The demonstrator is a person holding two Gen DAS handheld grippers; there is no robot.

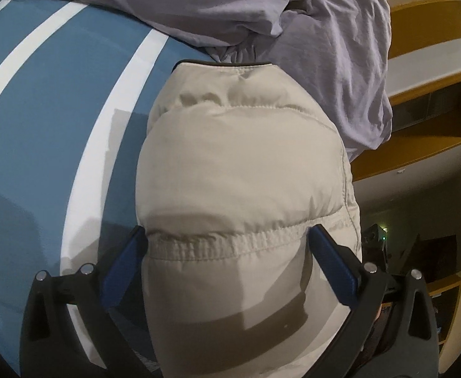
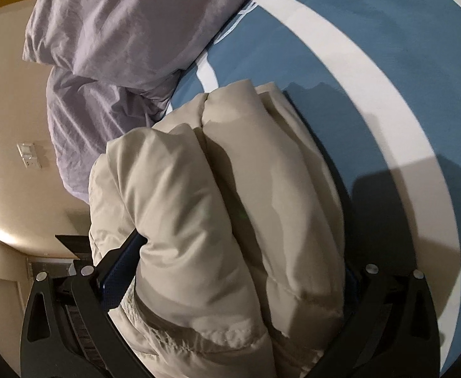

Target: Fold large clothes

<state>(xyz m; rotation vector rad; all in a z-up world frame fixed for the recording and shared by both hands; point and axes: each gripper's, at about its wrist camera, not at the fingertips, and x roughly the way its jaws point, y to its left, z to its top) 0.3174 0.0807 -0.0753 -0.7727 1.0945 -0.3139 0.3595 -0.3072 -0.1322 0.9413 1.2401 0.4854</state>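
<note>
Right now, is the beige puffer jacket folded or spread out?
Folded: the puffer jacket is a thick, layered bundle, with several stacked layers between the right gripper fingers.

left tongs (image 1: 227,236) | black arms, blue pads, silver screws; right tongs (image 2: 239,252) likely same

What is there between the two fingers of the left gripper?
In the left wrist view, the beige puffer jacket fills the gap between the fingers of the left gripper, which straddle its elastic seam.

there was 1 puffer jacket (image 1: 243,170), 2 grippers w/ 2 fingers ea., 1 striped bedsheet (image 1: 57,100), 1 lavender duvet (image 2: 129,31).
</note>
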